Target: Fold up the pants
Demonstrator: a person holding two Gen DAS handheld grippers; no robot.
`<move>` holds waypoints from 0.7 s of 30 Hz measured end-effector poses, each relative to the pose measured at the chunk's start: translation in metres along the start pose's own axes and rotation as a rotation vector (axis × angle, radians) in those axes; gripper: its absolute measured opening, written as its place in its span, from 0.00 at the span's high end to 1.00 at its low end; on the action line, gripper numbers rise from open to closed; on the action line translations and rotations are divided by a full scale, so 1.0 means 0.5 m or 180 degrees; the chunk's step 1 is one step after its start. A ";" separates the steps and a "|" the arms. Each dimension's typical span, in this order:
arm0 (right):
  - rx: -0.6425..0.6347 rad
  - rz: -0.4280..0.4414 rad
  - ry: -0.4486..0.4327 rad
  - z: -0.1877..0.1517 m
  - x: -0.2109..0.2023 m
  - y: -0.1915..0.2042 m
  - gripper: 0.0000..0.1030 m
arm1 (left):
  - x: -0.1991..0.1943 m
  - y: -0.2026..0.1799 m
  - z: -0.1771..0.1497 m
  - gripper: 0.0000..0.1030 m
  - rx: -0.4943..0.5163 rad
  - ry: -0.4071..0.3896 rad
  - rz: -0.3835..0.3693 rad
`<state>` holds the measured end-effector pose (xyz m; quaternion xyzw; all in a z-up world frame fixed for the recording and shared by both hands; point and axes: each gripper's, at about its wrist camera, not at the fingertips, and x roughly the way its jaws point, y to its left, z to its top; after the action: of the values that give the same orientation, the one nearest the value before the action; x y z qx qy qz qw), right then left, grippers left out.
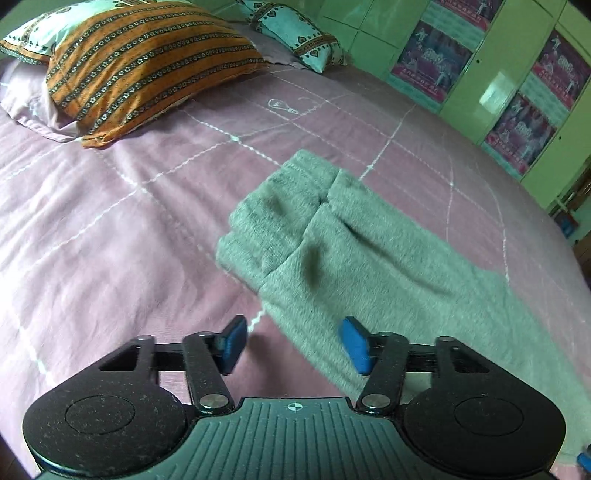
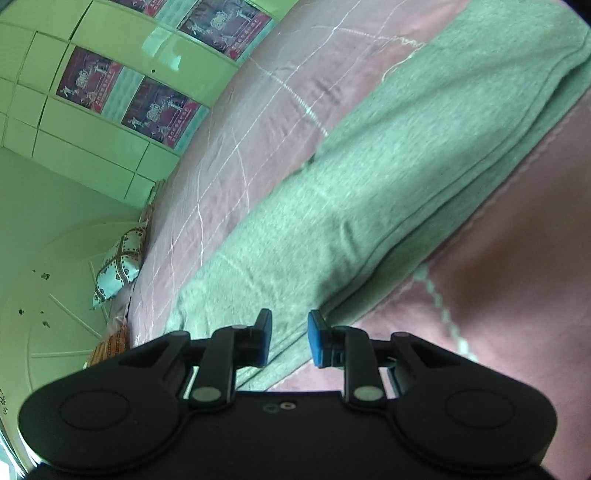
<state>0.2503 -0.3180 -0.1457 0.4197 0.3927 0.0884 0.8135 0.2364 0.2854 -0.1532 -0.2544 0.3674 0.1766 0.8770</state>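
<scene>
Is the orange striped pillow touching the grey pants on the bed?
Apart. The left wrist view shows bare pink bedsheet between the orange striped pillow and the grey pants.

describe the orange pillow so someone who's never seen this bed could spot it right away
Start at the pink bedsheet and look to the head of the bed, where the pillows lie. The orange pillow lies on the sheet there, partly over a pale one. Its orange and dark stripes set it apart; the other pillows are pale with heart patterns.
</scene>
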 end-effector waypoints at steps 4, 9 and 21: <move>-0.0023 -0.0046 -0.0002 -0.005 -0.003 0.005 0.86 | 0.025 0.000 0.018 0.47 -0.0020 0.0007 0.0000; -0.0027 -0.0078 0.0028 -0.012 0.005 0.007 0.85 | 0.050 -0.008 0.044 0.77 0.0008 -0.0001 0.0003; 0.0119 -0.0057 0.0081 -0.029 0.047 0.011 0.85 | 0.060 0.033 0.046 0.79 0.0002 0.0018 -0.0144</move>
<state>0.2567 -0.2945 -0.1599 0.4301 0.4083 0.0792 0.8012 0.2612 0.3157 -0.1665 -0.2628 0.3641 0.1559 0.8798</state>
